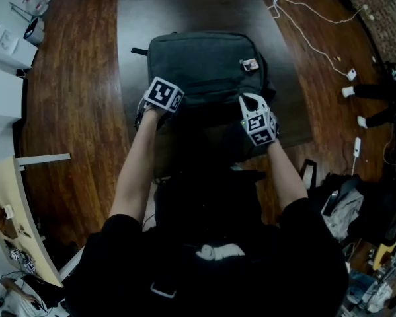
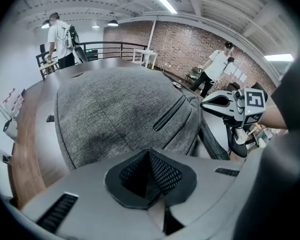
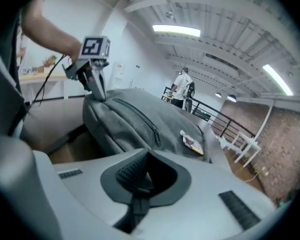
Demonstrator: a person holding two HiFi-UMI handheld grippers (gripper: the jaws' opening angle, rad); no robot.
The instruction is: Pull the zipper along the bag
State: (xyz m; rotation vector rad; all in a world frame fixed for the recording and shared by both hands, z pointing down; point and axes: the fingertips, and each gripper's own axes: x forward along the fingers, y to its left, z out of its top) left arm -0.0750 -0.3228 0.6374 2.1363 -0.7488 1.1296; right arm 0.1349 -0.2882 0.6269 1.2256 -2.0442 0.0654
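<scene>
Black ribbed pads of the right gripper (image 3: 139, 170) are pressed together. A dark strip (image 3: 133, 206) runs down from between them toward the bottom of the right gripper view; whether it is the zipper's pull cannot be told. The left gripper (image 2: 150, 170) has its mesh pads closed too, meeting in a ridge with nothing recognisable pinched there.

In the head view the two sit at the lower corners of the bag (image 1: 204, 65), the left gripper at its lower-left corner and the right gripper at its lower-right, each at the end of a bare forearm (image 1: 135, 170). The bag is a dark grey backpack lying flat in the upper middle of that frame, on a dark surface (image 1: 184, 5). A zipper (image 3: 137, 115) runs along its front panel, and a small tag (image 1: 249, 63) lies near its upper-right edge.

Brown wood (image 1: 79, 124) flanks the dark surface, and a white cable (image 1: 303, 25) trails across the upper right. In the left gripper view a person (image 2: 59, 36) stands at upper left by a railing (image 2: 107, 48), and a brick wall (image 2: 185, 46) fills the upper right.
</scene>
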